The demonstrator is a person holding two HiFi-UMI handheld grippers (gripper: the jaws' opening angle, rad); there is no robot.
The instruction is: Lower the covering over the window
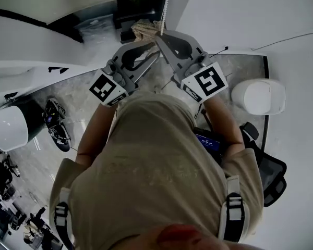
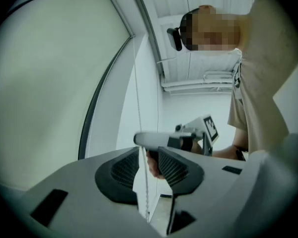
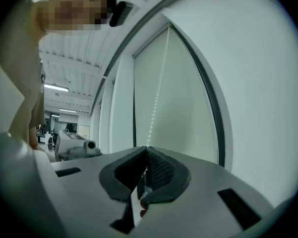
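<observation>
A white bead chain (image 1: 167,4) hangs down beside the window. In the head view both grippers reach up to it. My right gripper (image 1: 161,34) is the upper one, and its pads are shut on the bead chain (image 3: 156,100), which rises from the jaw tips in front of the pale roller blind (image 3: 176,98). My left gripper (image 1: 154,53) sits just below it. Its jaws stand apart, and the bead chain (image 2: 138,98) runs through the gap close to the left pad (image 2: 125,170). The pale blind (image 2: 54,73) fills the left of that view.
A tan bundle (image 1: 145,30) lies on the dark ledge under the chain. On the floor are a white rounded stool (image 1: 258,95) at the right, a black office chair (image 1: 268,173), a dark bag (image 1: 55,121) and a white round object (image 1: 9,126) at the left.
</observation>
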